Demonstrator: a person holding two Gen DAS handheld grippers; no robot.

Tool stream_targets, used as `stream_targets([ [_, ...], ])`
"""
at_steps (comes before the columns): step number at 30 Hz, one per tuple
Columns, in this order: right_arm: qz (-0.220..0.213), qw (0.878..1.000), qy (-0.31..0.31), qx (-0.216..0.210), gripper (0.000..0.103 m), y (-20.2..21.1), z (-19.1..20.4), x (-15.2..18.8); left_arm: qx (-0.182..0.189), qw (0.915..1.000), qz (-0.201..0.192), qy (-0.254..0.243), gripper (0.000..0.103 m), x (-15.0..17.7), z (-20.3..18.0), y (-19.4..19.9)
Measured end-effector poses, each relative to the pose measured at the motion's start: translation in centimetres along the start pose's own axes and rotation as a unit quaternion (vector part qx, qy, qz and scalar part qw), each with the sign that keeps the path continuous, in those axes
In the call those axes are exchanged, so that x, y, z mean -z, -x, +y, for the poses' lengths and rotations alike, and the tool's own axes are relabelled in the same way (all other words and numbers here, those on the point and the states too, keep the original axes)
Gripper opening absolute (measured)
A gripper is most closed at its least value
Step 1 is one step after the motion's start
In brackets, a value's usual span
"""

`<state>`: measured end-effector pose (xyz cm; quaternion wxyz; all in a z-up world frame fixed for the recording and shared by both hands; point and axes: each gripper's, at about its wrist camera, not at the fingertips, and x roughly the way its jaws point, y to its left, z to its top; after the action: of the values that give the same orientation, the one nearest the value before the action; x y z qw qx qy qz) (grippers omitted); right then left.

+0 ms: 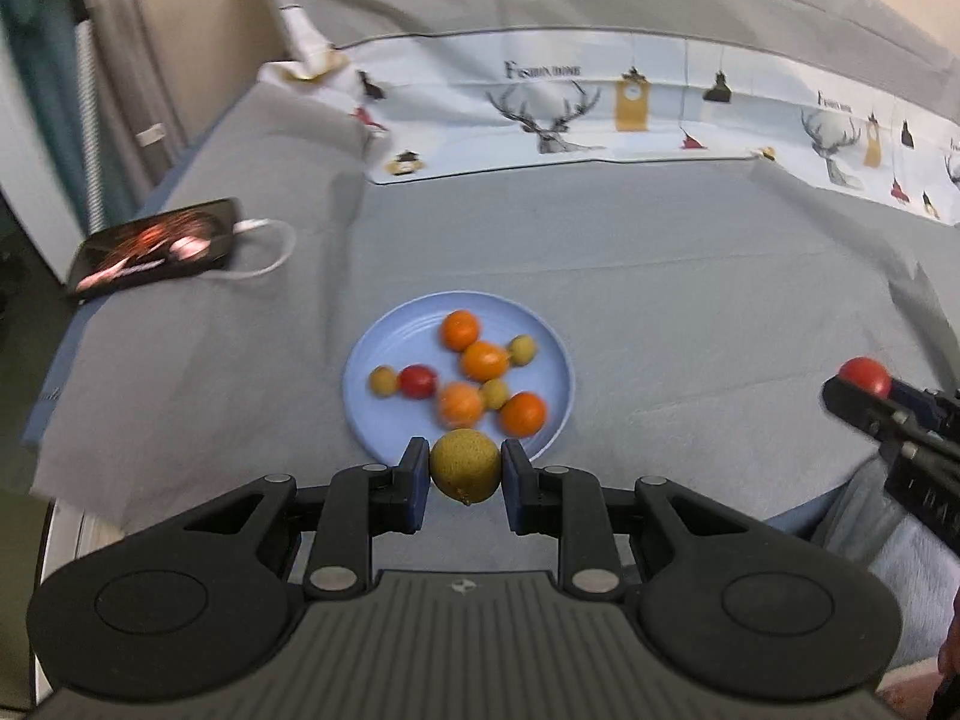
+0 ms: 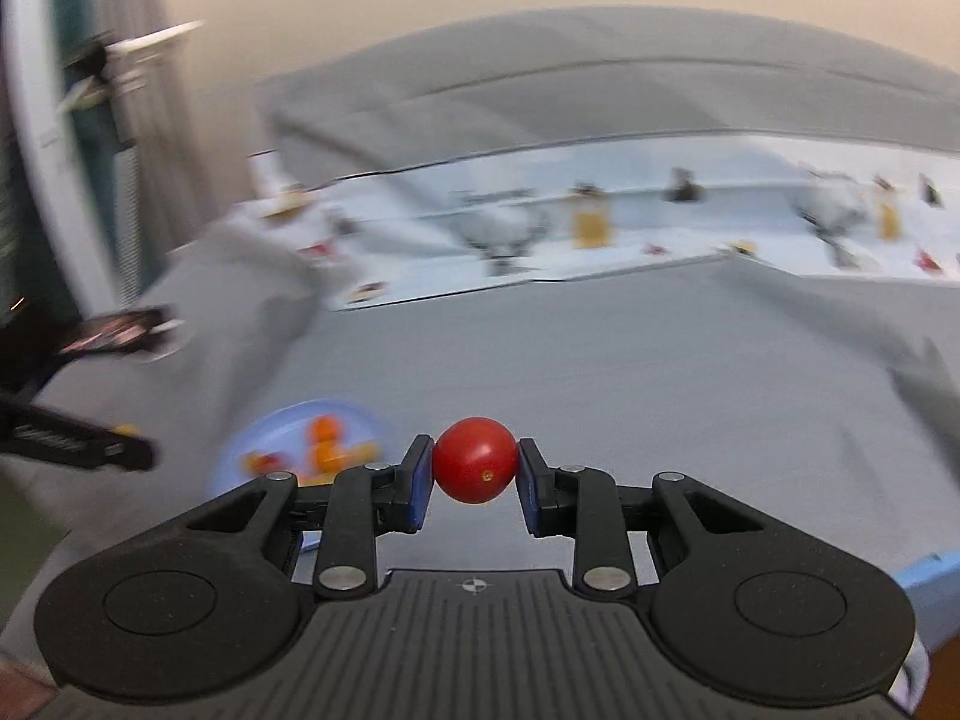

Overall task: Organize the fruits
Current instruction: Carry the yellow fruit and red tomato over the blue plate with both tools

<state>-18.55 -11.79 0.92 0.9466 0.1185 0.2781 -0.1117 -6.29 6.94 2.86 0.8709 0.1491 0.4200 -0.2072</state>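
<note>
While both grippers carry a fruit each, most of the fruit sits piled on the blue plate [image 1: 360, 396], unsorted.

With its blue pads pressed on either side, the left gripper [image 1: 465, 474] holds a yellow-green fruit [image 1: 465, 471] above the plate's near rim, and the right gripper [image 2: 475, 461] is clamped the same way on a red tomato [image 2: 475, 459], well off to the plate's right over bare grey cloth [image 1: 660, 300]. On the plate lie four orange fruits, three small yellow-green ones and another red tomato [image 1: 418, 381], mixed and touching. I judge the sorting barely begun: no second dish or separate pile shows, so where the two held fruits belong cannot be told. Along the far edge of the cloth a printed sheet [image 1: 570, 120] with stags reads "Fashion home" as far as I can make out. A phone [image 1: 156, 249] lies near the left edge.
</note>
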Motion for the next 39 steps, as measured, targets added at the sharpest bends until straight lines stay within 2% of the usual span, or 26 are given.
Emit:
stream_targets([
  [4,0.010,0.998,0.057,-0.024,0.031,1.2,3.8,0.6,-0.005,0.9997,-0.017,0.014,0.028,2.2,1.6,2.0],
  [8,0.007,0.997,0.079,-0.024,0.031,2.2,5.3,0.6,-0.005,0.9994,-0.024,0.026,0.028,3.2,2.5,3.0],
  [12,0.006,0.996,0.081,-0.018,0.031,2.7,5.6,0.4,0.002,0.9987,-0.029,0.041,0.028,3.6,3.2,3.5],
  [22,0.008,0.996,0.089,-0.011,0.031,2.5,5.9,0.6,0.008,0.9985,-0.034,0.043,0.028,3.6,3.6,3.5],
  [39,0.039,0.995,0.090,-0.017,0.031,0.3,5.8,0.7,0.004,0.9989,-0.009,0.045,0.028,2.6,3.9,0.8],
])
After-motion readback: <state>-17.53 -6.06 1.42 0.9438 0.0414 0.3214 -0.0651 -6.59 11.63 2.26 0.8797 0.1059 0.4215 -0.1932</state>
